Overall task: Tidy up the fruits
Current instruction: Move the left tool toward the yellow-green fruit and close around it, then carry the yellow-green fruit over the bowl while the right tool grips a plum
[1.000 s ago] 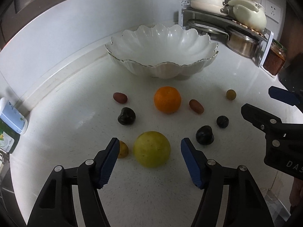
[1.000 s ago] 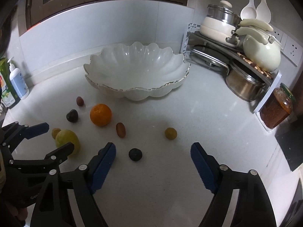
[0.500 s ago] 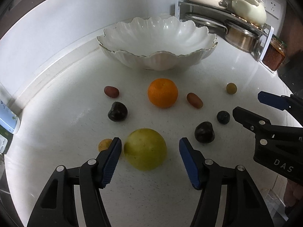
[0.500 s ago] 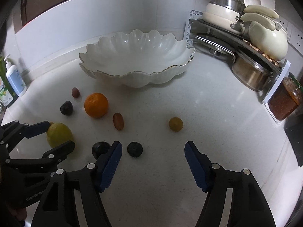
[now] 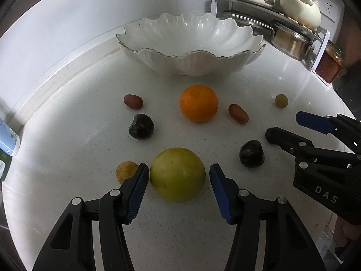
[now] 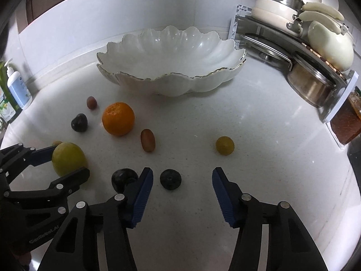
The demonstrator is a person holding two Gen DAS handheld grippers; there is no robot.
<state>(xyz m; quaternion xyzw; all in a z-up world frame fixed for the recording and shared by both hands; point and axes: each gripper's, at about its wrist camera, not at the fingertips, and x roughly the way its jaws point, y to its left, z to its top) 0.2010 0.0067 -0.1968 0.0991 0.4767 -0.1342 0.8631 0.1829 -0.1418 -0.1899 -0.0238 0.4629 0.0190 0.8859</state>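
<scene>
A yellow-green round fruit (image 5: 177, 174) lies on the white counter between the fingers of my left gripper (image 5: 178, 169). The jaws are closing: the left pad is at the fruit's skin, the right pad a little off it. My right gripper (image 6: 182, 173) straddles a small dark berry (image 6: 170, 179), its jaws closing and both pads clear of it. A dark plum (image 6: 123, 177) sits just outside its left finger. An orange (image 5: 199, 106), two reddish grapes (image 5: 133, 101) (image 5: 238, 113), another dark plum (image 5: 141, 126), a green grape (image 5: 281, 100) and a small yellow fruit (image 5: 126, 170) lie loose. The scalloped white bowl (image 5: 191, 61) behind them holds nothing.
A corner rack with pots and lids (image 6: 315, 52) stands at the back right, with a jar (image 5: 328, 63) beside it. Soap bottles (image 6: 15, 85) stand at the far left against the wall. The right gripper's arm (image 5: 315, 155) reaches in close to the left one.
Both grippers have narrowed. The left one slid forward around the yellow-green fruit. The right one came down and forward, so the dark berry now lies between its fingers.
</scene>
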